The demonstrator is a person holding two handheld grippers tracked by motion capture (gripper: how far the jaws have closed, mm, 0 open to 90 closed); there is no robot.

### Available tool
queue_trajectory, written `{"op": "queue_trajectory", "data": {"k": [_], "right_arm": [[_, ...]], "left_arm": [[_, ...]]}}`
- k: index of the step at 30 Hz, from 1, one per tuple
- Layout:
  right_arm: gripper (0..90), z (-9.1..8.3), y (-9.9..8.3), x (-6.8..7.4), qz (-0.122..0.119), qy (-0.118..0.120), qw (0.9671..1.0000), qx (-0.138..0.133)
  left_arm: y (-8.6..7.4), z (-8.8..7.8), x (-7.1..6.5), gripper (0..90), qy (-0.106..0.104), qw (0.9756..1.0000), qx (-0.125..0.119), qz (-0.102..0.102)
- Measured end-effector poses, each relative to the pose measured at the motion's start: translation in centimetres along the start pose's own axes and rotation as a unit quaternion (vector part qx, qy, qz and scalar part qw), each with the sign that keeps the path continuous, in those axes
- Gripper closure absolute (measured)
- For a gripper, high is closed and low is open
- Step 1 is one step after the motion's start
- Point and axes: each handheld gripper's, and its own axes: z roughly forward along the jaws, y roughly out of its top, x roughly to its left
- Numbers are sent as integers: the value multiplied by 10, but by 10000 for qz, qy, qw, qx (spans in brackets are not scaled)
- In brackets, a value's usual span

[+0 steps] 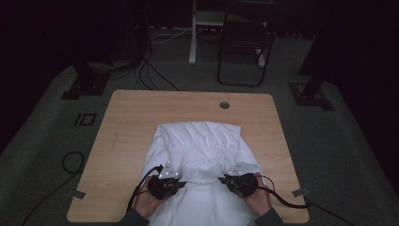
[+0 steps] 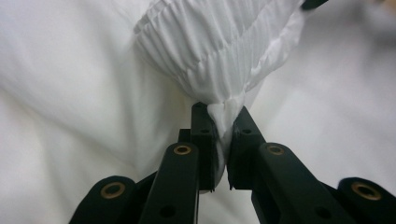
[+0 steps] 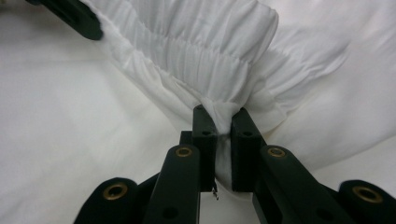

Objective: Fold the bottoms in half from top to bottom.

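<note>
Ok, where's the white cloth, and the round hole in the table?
white cloth [image 1: 200, 136], high view, on its flat upper part.
round hole [image 1: 224, 105], high view, on its middle.
table [image 1: 136, 113], high view, on bare wood.

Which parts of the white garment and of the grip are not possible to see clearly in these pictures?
- High view: the near end of the white garment is cut off by the bottom edge.
- High view: the left gripper and right gripper are too dark to show their jaws.
- Both gripper views: the elastic band hides whatever lies under it.
</note>
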Motion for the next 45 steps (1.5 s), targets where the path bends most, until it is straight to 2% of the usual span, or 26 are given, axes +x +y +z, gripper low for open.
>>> {"op": "queue_trajectory", "data": {"k": [2, 4, 5, 7, 12, 16, 22, 28, 33, 37, 40, 43, 45], "right_arm": [[826, 11, -9, 2, 44, 48, 9998, 191], [825, 16, -12, 3, 106, 55, 9995, 285], [824, 18, -12, 2, 147, 76, 9993, 328], [823, 22, -12, 1, 187, 170, 9991, 350], [821, 35, -7, -3, 243, 209, 9988, 362], [822, 48, 1, -10, 276, 162, 9989, 353], [825, 66, 18, -37, 175, -168, 9990, 378], [826, 86, 37, -75, 332, -438, 9978, 374], [825, 98, 50, -92, 514, -515, 9965, 408], [826, 101, 52, -96, 625, -496, 9961, 362], [830, 98, 53, -95, 509, -495, 9969, 332], [834, 81, 60, -93, 494, -468, 9977, 23], [834, 61, 69, -91, 444, -488, 9973, -309]], "left_arm": [[-6, 10, 2, 834, 72, 9998, 157, 40], [-4, 12, 7, 836, 49, 9999, 130, 41], [-2, 13, 9, 836, 141, 9997, 159, 101], [2, 14, 15, 836, 285, 9991, 200, 235], [13, 19, 37, 835, 491, 9981, 246, 282], [24, 26, 52, 832, 774, 9958, 292, 386], [42, 41, 71, 832, 1077, 9933, 210, 357], [56, 57, 88, 833, 1357, 9907, 22, 121], [63, 63, 100, 833, 1441, 9895, -83, -79], [66, 63, 103, 835, 1434, 9895, -57, -159], [67, 58, 103, 846, 1368, 9904, -105, -162], [74, 39, 98, 850, 1282, 9906, -424, -211], [84, 18, 89, 851, 1237, 9894, -747, -119]]}}
